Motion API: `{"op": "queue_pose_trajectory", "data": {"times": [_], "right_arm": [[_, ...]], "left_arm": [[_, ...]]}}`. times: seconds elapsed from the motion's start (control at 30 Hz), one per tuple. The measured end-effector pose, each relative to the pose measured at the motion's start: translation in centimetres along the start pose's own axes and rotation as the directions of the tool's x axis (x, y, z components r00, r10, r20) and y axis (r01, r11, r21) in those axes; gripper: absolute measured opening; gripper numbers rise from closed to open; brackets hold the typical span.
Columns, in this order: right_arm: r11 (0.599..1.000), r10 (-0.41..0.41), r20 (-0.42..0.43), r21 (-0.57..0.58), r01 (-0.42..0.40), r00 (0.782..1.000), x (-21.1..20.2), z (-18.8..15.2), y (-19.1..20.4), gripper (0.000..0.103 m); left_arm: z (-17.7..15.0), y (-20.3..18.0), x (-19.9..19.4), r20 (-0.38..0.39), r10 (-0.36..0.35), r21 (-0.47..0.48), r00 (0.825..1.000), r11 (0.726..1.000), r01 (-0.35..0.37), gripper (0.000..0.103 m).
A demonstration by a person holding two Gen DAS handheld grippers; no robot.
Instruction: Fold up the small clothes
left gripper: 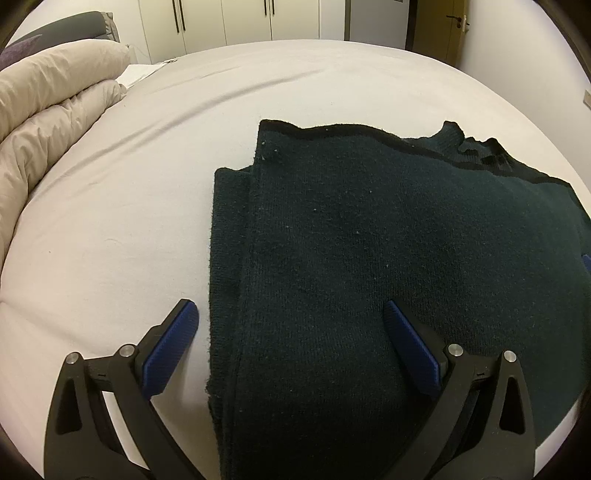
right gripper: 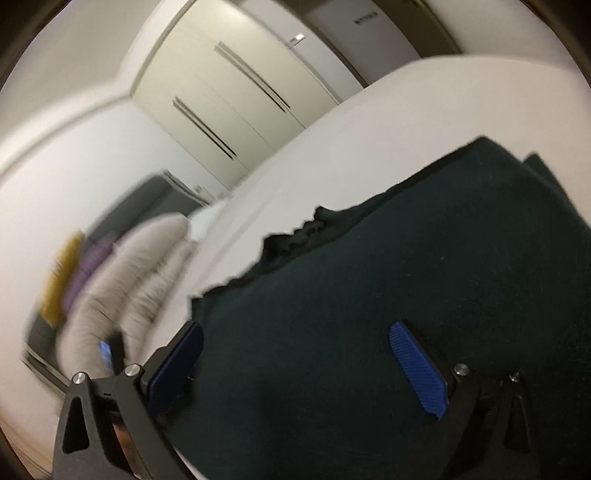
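A dark green knitted garment [left gripper: 388, 258] lies folded on the white bed sheet [left gripper: 129, 221], its layered left edge facing the bedding. My left gripper [left gripper: 289, 306] hovers open over that edge, one blue pad above the sheet and the other above the knit, with nothing pinched. In the tilted, blurred right wrist view the same garment [right gripper: 406, 258] fills the lower right. My right gripper [right gripper: 295, 328] stands open above it, its left finger near the ragged dark hem and its right pad over the cloth. Neither pad presses on the fabric.
A beige duvet [left gripper: 48, 110] is bunched at the bed's left side, with dark pillows behind it. Cream wardrobe doors [left gripper: 229, 18] and a door with a handle [left gripper: 456, 22] stand beyond the bed. White sheet stretches left of and behind the garment.
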State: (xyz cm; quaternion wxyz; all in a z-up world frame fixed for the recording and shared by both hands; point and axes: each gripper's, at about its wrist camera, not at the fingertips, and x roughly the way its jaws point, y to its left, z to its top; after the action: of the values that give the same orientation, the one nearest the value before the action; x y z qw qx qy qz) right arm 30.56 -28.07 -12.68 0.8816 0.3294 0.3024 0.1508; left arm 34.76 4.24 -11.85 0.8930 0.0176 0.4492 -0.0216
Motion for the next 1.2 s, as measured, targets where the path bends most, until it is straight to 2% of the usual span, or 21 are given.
{"op": "queue_pose_trajectory", "data": {"times": [0.07, 0.2, 0.43, 0.57, 0.63, 1.2], "right_arm": [[0.993, -0.101, -0.025, -0.061, 0.099, 0.995, 1.0, -0.1, 1.2, 0.103], [0.940, -0.284, -0.039, -0.207, 0.270, 0.958, 2.8, -0.9, 3.2, 0.103], [0.877, -0.400, -0.035, -0.304, 0.372, 0.916, 4.0, -1.6, 4.1, 0.103], [0.820, -0.480, -0.029, -0.368, 0.437, 0.877, 4.8, -2.0, 5.0, 0.103], [0.811, -0.490, -0.023, -0.379, 0.446, 0.871, 4.8, -2.1, 5.2, 0.103], [0.817, -0.482, -0.028, -0.375, 0.438, 0.876, 4.9, -2.0, 5.0, 0.103]], "left_arm": [[0.2, 0.3, 0.1, 0.003, -0.001, 0.000, 1.000, 1.000, 0.001, 0.103], [0.0, 0.4, 0.0, 0.008, -0.002, 0.000, 1.000, 1.000, 0.002, 0.103], [-0.2, 0.5, -0.2, 0.014, -0.001, -0.001, 1.000, 1.000, 0.001, 0.103], [-0.3, 0.5, -0.3, 0.018, 0.002, -0.001, 1.000, 1.000, -0.002, 0.103], [-0.3, 0.5, -0.3, 0.020, 0.002, -0.001, 1.000, 1.000, -0.002, 0.103], [-0.5, 0.4, -0.5, 0.031, 0.008, -0.001, 0.999, 1.000, -0.008, 0.103]]}}
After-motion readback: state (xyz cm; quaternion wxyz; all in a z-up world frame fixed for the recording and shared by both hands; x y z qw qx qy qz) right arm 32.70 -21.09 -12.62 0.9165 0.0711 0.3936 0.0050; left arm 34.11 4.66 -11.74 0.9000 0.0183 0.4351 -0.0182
